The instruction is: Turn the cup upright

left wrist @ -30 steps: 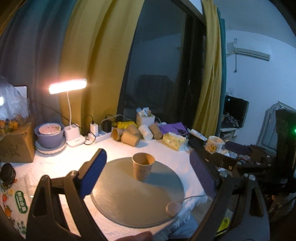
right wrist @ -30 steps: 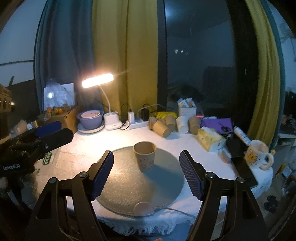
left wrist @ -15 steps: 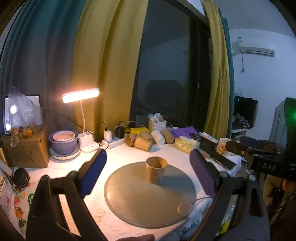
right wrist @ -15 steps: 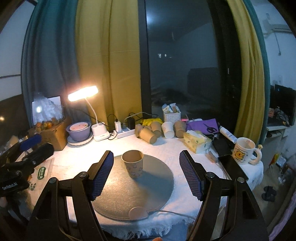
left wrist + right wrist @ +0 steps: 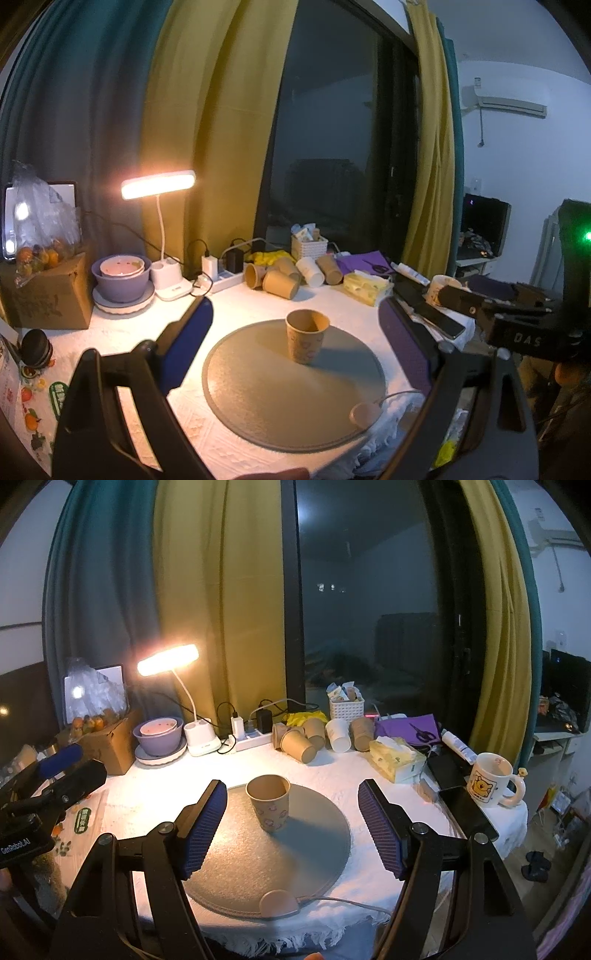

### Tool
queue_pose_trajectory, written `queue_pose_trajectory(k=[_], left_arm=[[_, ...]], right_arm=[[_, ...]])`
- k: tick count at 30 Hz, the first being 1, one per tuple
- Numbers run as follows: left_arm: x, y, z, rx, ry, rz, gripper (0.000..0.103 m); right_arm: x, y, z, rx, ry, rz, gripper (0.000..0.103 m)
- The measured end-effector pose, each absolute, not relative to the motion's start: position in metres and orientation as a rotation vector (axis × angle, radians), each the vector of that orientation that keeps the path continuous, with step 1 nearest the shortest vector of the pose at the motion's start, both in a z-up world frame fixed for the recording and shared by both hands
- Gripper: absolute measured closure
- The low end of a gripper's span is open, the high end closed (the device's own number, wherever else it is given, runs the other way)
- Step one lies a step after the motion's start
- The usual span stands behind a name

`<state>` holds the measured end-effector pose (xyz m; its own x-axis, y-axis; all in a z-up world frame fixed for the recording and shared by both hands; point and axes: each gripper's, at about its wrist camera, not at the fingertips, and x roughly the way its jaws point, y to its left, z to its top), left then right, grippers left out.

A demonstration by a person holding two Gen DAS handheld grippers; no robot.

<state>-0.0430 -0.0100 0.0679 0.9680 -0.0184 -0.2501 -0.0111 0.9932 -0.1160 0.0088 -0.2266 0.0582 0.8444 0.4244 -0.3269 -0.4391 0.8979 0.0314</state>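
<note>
cup: your paper cup (image 5: 306,340) (image 5: 269,802) stands upright, mouth up, on the round grey mat (image 5: 258,398) (image 5: 314,849), toward the mat's far side, nothing touching it.
left claw: your left claw (image 5: 295,354) is spread wide, blue pads (image 5: 186,349) apart, nothing between them; it hangs over the near edge of the tabletop (image 5: 236,302), short of the cup.
right claw: your right claw (image 5: 291,827) is also wide open and holds nothing; the cup sits beyond the pads, closer to the left pad (image 5: 205,825), apart from both.
cross view: your left claw shows at the left edge of the right wrist view (image 5: 48,775); your right claw shows at the right edge of the left wrist view (image 5: 491,310).
mat extras: a small round puck (image 5: 279,902) with a white cable lies at the mat's near rim.
tabletop back row: lit desk lamp (image 5: 159,184) (image 5: 168,660), purple bowl (image 5: 121,277) on a plate, power strip (image 5: 251,740), several paper cups lying on their sides (image 5: 280,282) (image 5: 299,744), tissue pack (image 5: 395,758).
right side: cartoon mug (image 5: 489,782) near the tabletop's edge, dark phone (image 5: 467,814) just beside it.
left side: cardboard box (image 5: 44,295) with fruit on top.
</note>
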Motion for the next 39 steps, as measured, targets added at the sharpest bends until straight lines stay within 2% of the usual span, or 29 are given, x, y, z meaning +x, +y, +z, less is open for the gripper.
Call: queue_pose_trajectory(k=[39], left_arm=[[-0.0438,-0.0179,0.0665,-0.119,0.254,-0.014,0.011]], right_arm=[[0.0055,-0.2173,0.0549,-0.052,0.348,0.471,0.026]])
